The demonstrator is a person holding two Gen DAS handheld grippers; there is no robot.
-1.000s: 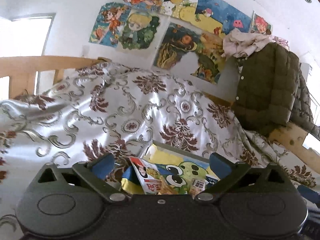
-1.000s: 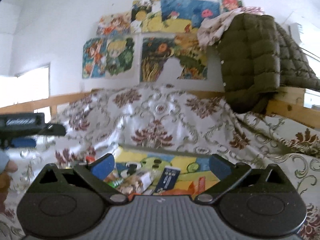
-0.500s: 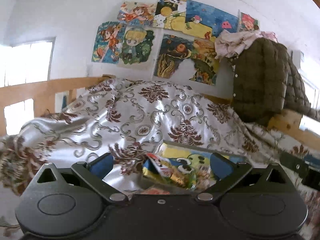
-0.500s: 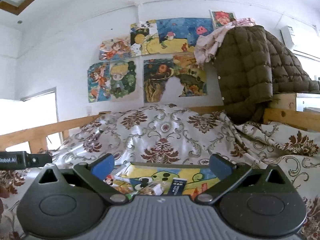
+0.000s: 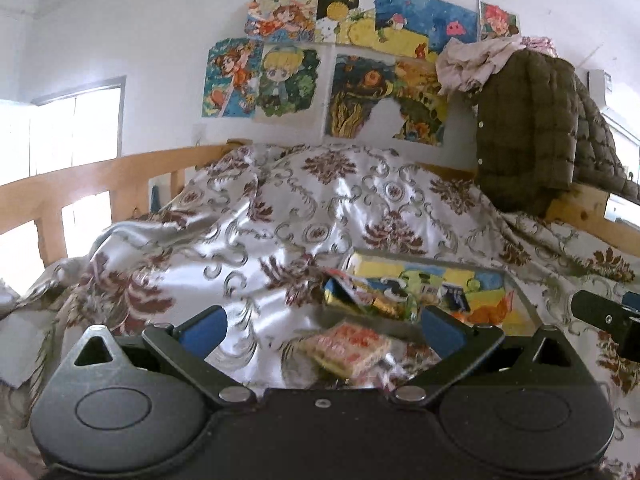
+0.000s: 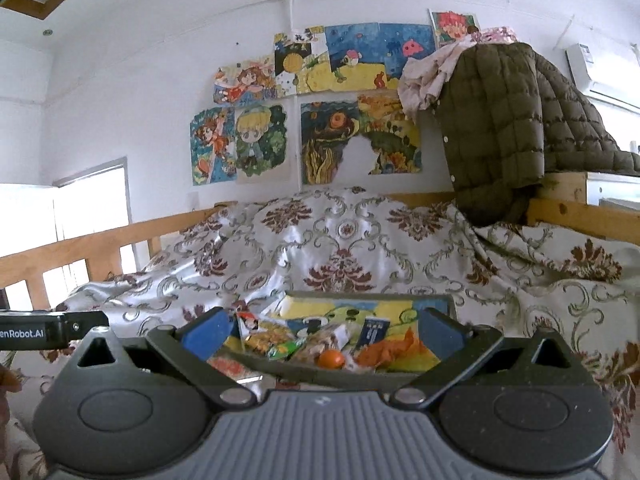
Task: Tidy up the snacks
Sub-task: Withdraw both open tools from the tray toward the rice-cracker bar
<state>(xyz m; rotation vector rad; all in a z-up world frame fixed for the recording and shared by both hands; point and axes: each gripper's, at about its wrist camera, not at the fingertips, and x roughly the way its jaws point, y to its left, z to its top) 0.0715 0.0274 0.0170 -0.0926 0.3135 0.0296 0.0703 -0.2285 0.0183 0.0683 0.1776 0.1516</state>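
Observation:
A shallow tray (image 5: 520, 300) (image 6: 448, 304) with a cartoon picture on its bottom lies on the patterned bedspread and holds several snack packets (image 6: 280, 338). Among them are a small orange fruit (image 6: 331, 358) and a dark blue packet (image 6: 374, 330). One pink-and-red packet (image 5: 346, 346) lies outside the tray on the cloth. My left gripper (image 5: 322, 330) is open, and that loose packet sits between its blue fingers. My right gripper (image 6: 322, 332) is open too, held just in front of the tray with nothing in it.
A shiny floral bedspread (image 5: 280, 216) covers the bed, bunched into folds. A wooden bed rail (image 5: 100, 176) runs along the left. A dark quilted jacket (image 6: 504, 128) hangs over the frame on the right. Drawings (image 6: 312, 112) cover the wall behind.
Both grippers have drawn back from the tray and lifted. The pink-and-red packet, unseen a second ago, now shows on the cloth between the left fingers. Both stay open.

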